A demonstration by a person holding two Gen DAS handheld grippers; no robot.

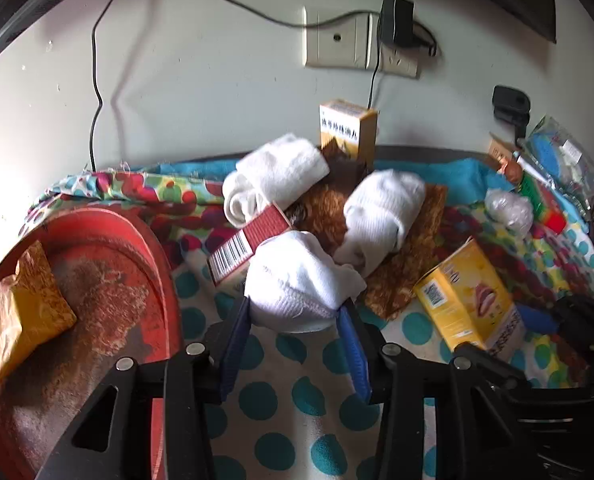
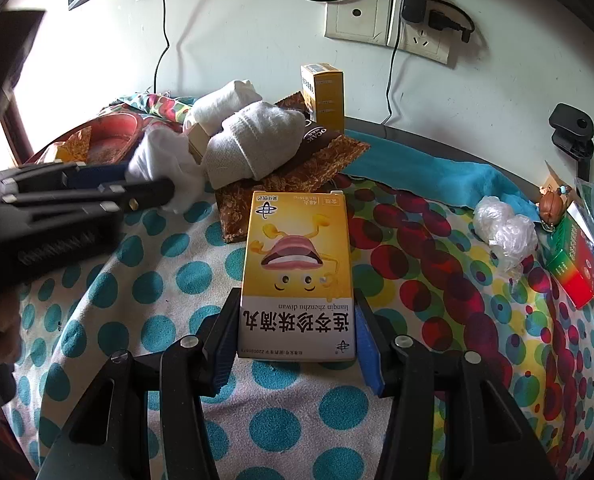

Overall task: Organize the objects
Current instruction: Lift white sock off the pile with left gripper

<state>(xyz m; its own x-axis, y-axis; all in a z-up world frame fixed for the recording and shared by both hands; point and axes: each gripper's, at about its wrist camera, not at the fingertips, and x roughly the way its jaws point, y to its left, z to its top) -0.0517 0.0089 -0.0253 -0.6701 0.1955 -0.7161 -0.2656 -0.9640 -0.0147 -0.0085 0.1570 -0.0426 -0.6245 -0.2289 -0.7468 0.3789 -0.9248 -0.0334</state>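
Two grippers are busy over the polka-dot cloth (image 2: 145,296), and we've got a hold on both sides. Our left gripper (image 1: 295,312) has its blue pads pressed against the near white rolled sock (image 1: 297,284), squeezing the bundle at the front of the pile. Just behind it we see two more white rolled socks, one to the left (image 1: 273,176) and one to the right (image 1: 381,216), all heaped on a brown patterned packet (image 1: 401,264), with a red box (image 1: 245,244) showing its barcode wedged between them. Our right gripper (image 2: 297,320) is clamped on the yellow medicine box (image 2: 297,256), the one with the cartoon mouth, lying flat on the cloth with its printed end between the pads. From the left wrist view that same box (image 1: 465,300) sits to the right of the sock pile. A second, smaller yellow box (image 1: 349,128) stands upright at the back against the wall. Off to our left rests a worn red tray (image 1: 113,240) with a yellow packet (image 1: 21,312) lying in it. On the far right we spot a crumpled clear plastic wad (image 2: 505,228) near a red and green box (image 2: 573,268).
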